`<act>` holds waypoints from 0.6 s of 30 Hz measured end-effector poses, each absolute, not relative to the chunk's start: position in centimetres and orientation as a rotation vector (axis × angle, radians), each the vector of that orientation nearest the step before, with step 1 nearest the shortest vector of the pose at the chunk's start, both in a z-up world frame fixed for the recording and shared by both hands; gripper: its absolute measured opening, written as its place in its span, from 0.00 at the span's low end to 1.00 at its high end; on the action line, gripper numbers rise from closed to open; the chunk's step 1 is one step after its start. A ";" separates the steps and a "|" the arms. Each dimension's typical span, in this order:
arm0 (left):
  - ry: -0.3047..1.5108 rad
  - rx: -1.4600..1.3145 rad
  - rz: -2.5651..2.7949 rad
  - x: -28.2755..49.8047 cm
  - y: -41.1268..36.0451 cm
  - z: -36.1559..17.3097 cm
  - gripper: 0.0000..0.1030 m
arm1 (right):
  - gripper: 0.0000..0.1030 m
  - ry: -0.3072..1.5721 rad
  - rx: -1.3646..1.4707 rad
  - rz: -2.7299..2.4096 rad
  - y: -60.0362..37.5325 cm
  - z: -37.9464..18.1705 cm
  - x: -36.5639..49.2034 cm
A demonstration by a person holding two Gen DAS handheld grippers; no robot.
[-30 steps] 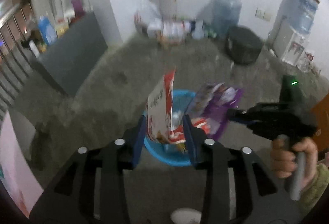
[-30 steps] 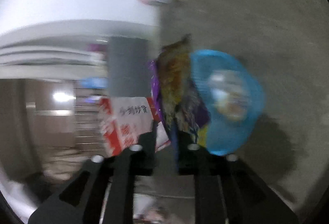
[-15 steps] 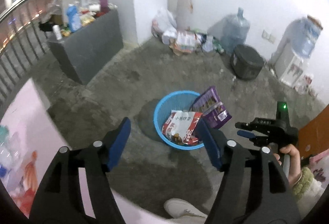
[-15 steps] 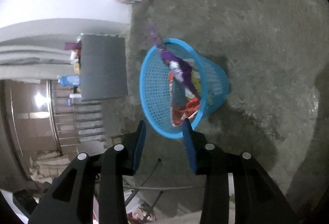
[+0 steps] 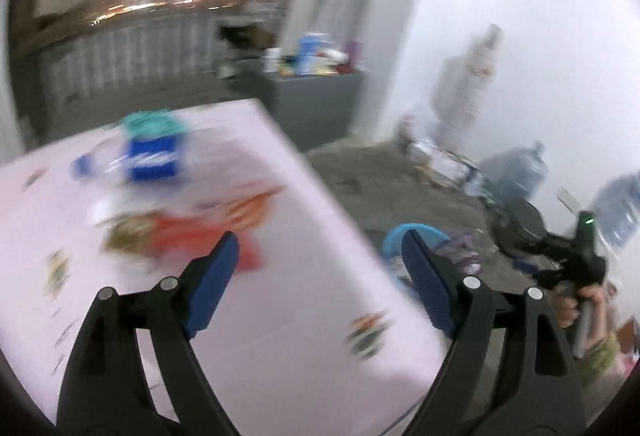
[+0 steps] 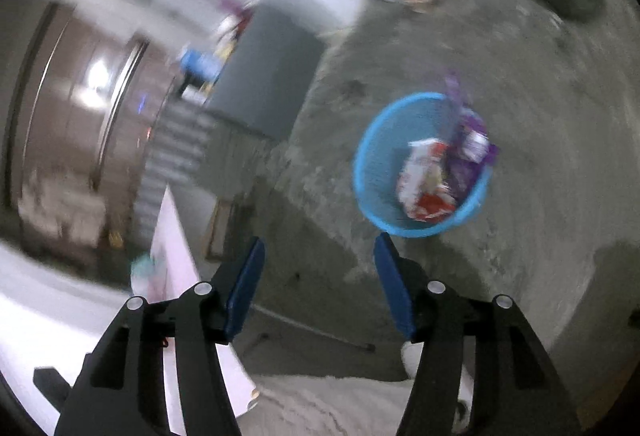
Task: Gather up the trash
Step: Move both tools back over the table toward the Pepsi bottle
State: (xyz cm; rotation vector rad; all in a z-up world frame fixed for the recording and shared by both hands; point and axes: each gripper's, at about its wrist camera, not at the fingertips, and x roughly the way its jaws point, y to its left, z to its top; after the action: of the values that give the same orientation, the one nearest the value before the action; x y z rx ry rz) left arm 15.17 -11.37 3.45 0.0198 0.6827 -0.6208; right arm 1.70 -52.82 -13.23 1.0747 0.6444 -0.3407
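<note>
Trash wrappers, one red-and-white (image 6: 424, 180) and one purple (image 6: 470, 152), lie inside a round blue mesh plastic basket (image 6: 374, 164) on the grey concrete floor (image 6: 540, 84). Left of it stand a pink-clothed table (image 5: 248, 316) with blurred litter and a grey cabinet (image 6: 272, 76). Both the left gripper (image 5: 320, 276) and right gripper (image 6: 318, 278) have just been opening, jaws wide and empty; the basket sits well beyond them.

dim indoor light | heavy motion blur (both views) | fisheye-bent, dark-vignetted edges
</note>
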 end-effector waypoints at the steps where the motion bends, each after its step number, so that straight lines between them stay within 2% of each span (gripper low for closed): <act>1: 0.690 0.006 -0.584 15.4 -9.7 3.2 0.76 | 0.56 0.664 1.026 -0.319 -51.8 -12.1 2.9; 9: 0.671 -0.142 -0.396 18.4 -0.2 3.1 0.76 | 0.56 0.768 0.713 -0.075 -41.8 -5.5 14.1; 18: 0.679 -0.262 -0.425 22.6 1.7 2.0 0.74 | 0.56 0.806 0.476 0.231 -31.3 0.6 30.0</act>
State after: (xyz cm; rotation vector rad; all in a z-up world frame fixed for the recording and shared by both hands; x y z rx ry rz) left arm 22.63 1.66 2.03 -0.2618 0.6789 -0.4254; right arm 30.01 -31.32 0.60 0.4755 0.8061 0.2312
